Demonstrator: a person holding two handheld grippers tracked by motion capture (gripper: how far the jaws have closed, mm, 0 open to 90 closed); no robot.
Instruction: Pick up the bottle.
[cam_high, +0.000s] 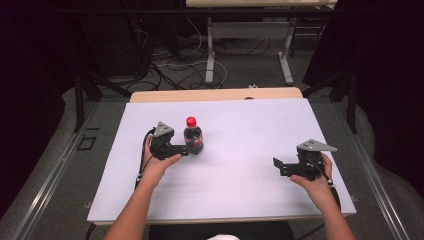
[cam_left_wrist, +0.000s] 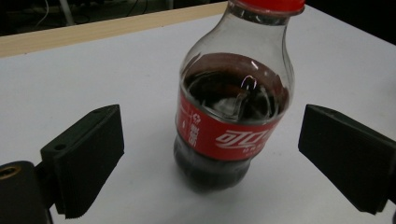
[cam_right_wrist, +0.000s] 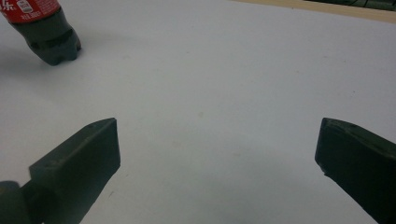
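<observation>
A small cola bottle (cam_high: 193, 136) with a red cap and red label stands upright on the white sheet, left of centre. My left gripper (cam_high: 186, 148) is at its near side and open. In the left gripper view the bottle (cam_left_wrist: 233, 116) sits between and just beyond the two black jaws, with a clear gap on each side of the left gripper (cam_left_wrist: 212, 140). My right gripper (cam_high: 277, 166) is held far to the right, near the sheet's right edge, open with nothing between its jaws (cam_right_wrist: 217, 140). The bottle's base (cam_right_wrist: 44, 28) appears at the top left of the right gripper view.
The white sheet (cam_high: 240, 190) covers a wooden table whose far edge (cam_high: 215, 94) shows beyond it. Cables and the legs of another table (cam_high: 210, 65) lie on the floor behind. Metal rails run along both sides of the table.
</observation>
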